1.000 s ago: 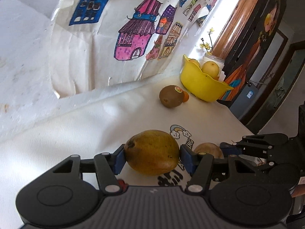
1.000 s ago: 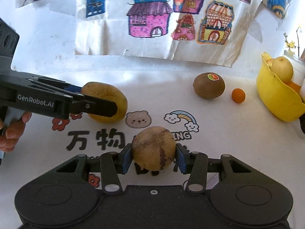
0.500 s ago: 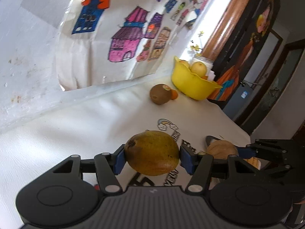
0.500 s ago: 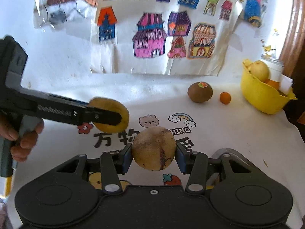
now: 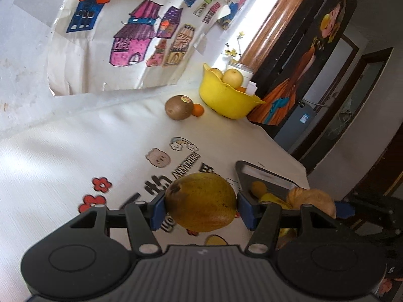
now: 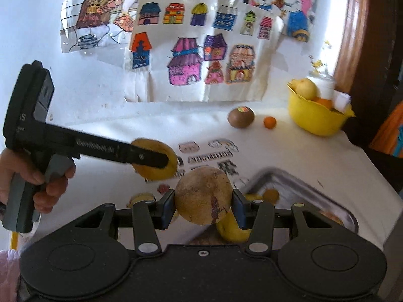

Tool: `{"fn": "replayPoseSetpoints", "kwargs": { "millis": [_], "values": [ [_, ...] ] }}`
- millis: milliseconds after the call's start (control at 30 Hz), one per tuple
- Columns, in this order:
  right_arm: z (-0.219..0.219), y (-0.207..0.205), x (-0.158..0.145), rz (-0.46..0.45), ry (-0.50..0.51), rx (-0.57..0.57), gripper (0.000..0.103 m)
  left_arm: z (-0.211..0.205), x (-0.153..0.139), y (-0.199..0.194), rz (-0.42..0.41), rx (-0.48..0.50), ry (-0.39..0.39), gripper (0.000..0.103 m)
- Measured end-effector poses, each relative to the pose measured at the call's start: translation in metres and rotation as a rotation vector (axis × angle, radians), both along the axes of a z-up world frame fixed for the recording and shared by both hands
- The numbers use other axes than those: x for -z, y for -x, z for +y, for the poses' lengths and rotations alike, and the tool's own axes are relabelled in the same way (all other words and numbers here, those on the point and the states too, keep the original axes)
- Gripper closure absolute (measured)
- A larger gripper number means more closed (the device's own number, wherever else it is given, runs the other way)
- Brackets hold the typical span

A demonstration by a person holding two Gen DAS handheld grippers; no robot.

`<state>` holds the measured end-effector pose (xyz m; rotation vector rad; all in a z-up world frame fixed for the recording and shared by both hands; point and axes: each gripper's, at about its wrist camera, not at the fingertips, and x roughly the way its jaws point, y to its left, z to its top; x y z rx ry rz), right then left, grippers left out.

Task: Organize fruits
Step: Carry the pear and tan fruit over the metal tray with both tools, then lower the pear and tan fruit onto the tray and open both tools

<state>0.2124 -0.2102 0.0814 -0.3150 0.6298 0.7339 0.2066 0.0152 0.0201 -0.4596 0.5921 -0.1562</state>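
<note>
Two fruits are clamped: left hand-held gripper (image 5: 200, 207) grips a mango (image 5: 200, 205), right hand-held gripper (image 6: 203, 207) a brown round fruit (image 6: 203, 195) above a tray (image 6: 309, 191).

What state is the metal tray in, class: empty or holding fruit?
Holding fruit. The metal tray contains a banana and a small orange fruit; its near part is hidden.

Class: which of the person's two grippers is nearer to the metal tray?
Right. The right gripper, clamping a round brown fruit, hangs at the metal tray; the left gripper, clamping a yellow-green pear, is beside it, further off.
</note>
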Motion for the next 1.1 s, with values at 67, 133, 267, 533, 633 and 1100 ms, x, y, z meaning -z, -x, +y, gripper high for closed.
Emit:
{"fn": "replayPoseSetpoints", "kwargs": {
  "millis": [67,133,267,533,633,1100],
  "values": [
    [-0.012,0.006,0.004,0.008,0.002,0.029,0.054,-0.006,-0.002,0.005,-0.006,0.016,0.004,0.041],
    [-0.023,0.012,0.008,0.015,-0.004,0.06,0.054,-0.013,-0.004,0.01,-0.013,0.031,0.007,0.041],
    [-0.042,0.024,0.017,0.004,0.007,0.143,0.054,-0.028,-0.006,0.021,-0.02,0.063,0.009,0.041],
    [-0.069,0.053,0.034,-0.018,0.007,0.226,0.054,-0.062,0.001,0.042,-0.004,0.142,0.026,0.041],
    [-0.077,0.062,0.041,-0.006,-0.001,0.249,0.054,-0.074,0.003,0.05,-0.01,0.175,0.017,0.041],
    [-0.091,0.083,0.054,-0.051,0.029,0.282,0.054,-0.11,0.004,0.063,-0.027,0.216,-0.032,0.042]
  ]
}}
